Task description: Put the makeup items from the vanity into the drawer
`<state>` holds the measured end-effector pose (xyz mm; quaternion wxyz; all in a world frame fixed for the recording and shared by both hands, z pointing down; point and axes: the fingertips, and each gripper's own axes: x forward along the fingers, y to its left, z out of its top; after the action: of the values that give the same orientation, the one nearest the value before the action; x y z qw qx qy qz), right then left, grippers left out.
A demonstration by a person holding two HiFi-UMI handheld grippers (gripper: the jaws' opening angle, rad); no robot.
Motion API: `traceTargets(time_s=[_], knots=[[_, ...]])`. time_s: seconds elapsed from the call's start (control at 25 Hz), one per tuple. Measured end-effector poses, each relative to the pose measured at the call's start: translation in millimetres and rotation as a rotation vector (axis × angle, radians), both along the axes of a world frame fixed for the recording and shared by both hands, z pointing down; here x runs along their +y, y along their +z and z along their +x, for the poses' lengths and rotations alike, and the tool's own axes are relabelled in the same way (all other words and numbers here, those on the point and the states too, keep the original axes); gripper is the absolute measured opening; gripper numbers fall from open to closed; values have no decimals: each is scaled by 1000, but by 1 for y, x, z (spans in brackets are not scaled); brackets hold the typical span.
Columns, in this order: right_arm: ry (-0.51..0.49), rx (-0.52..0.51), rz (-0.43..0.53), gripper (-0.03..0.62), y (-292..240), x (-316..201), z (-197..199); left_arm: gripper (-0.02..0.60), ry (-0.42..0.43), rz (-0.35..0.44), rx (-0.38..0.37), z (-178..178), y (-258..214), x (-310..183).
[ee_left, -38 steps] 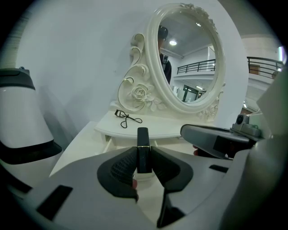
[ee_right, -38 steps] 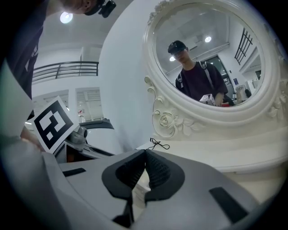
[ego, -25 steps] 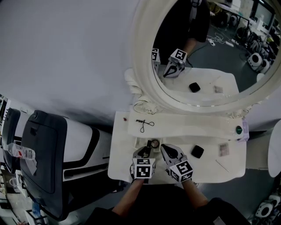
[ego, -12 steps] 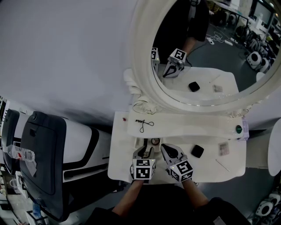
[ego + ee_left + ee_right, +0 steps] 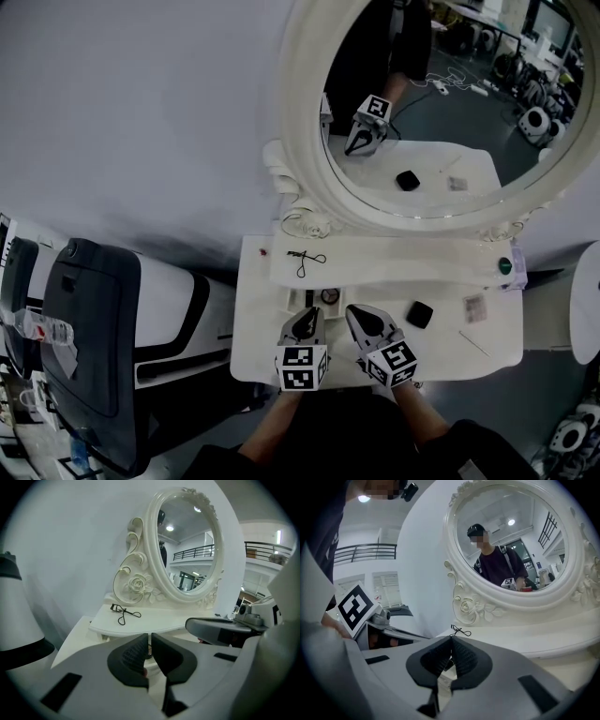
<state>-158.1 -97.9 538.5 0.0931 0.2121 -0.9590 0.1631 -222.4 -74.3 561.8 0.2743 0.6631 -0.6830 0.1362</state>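
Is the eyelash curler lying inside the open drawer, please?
No, the eyelash curler lies on the raised shelf below the mirror.

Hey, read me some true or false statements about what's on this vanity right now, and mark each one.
1. The eyelash curler lies on the raised shelf. True.
2. The black compact is inside the drawer. False: it lies on the tabletop, beside the right hand-held gripper.
3. The right hand-held gripper holds the curler. False: its jaws are shut and empty.
4. A green-topped item stands at the shelf's right end. True.
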Motion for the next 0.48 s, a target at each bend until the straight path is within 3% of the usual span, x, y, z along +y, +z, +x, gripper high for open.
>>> traceTargets(time_s=[0.28, 0.48], knots=[[50, -38, 27, 23, -26, 17, 10, 15, 69, 123, -18, 14, -37, 13], [108, -96, 75, 23, -57, 27, 18, 15, 148, 255, -14, 25, -72, 22]])
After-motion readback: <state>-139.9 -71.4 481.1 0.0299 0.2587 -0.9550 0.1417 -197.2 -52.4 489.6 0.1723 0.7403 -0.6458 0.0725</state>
